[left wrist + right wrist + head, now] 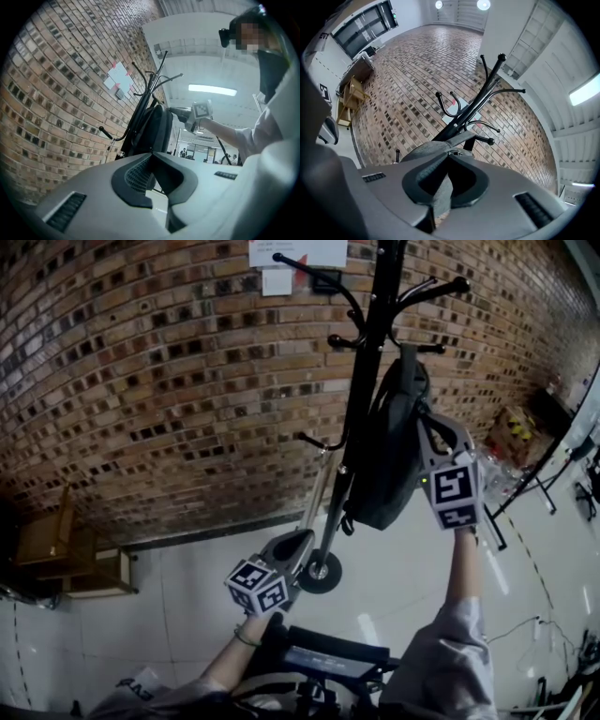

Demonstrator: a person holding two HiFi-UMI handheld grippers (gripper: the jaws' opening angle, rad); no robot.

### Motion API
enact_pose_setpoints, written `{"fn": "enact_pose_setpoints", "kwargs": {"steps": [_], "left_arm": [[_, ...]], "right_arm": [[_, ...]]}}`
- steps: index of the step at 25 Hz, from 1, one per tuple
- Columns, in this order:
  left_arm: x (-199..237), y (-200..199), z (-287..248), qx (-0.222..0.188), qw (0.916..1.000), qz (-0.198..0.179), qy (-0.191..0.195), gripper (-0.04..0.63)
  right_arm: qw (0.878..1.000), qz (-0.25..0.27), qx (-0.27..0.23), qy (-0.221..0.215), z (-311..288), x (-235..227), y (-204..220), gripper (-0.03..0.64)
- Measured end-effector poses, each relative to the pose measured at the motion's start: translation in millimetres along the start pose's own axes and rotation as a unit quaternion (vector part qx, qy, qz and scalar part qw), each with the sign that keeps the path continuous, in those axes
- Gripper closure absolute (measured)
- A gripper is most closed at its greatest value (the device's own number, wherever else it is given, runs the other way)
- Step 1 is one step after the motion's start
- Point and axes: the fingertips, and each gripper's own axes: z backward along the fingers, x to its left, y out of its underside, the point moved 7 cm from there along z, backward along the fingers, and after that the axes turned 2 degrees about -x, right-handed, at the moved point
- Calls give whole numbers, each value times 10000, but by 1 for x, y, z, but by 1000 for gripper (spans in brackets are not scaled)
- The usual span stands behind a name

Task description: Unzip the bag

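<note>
At the far left, a light wooden piece of furniture [45,538] is being shown against the red-brown brick wall [169,381]. Next to the right, the left gripper [298,545] is being held low, just beside a small black wheel [320,573] on the pale floor [187,615]. Its jaws are being pressed together with nothing between them, and it is being pointed up toward the bag, well apart from it. Further right, the dark grey fabric backpack [389,456] is being carried on a hook of the tall black metal coat stand [370,343], hanging clear of the floor in front of the wall. At the backpack's upper right side, the right gripper [428,420] is being held up by a raised arm in a pale sleeve [450,662]. Its jaws are being clenched right at the backpack's top, where a small metal piece [455,153] is showing at their tips. Whether that piece is being pinched cannot be told.
</note>
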Motion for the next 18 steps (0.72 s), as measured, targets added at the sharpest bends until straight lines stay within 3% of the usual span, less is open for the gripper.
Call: {"fn": "enact_pose_setpoints", "kwargs": {"steps": [11, 18], "left_arm": [[-2, -1, 5, 40, 10000, -20, -4, 588], [-3, 1, 6, 51, 9999, 94, 31, 588]], "right_arm": [[10000, -83, 35, 11, 9, 13, 1, 617], [9998, 172, 133, 45, 12, 20, 1, 614]]}}
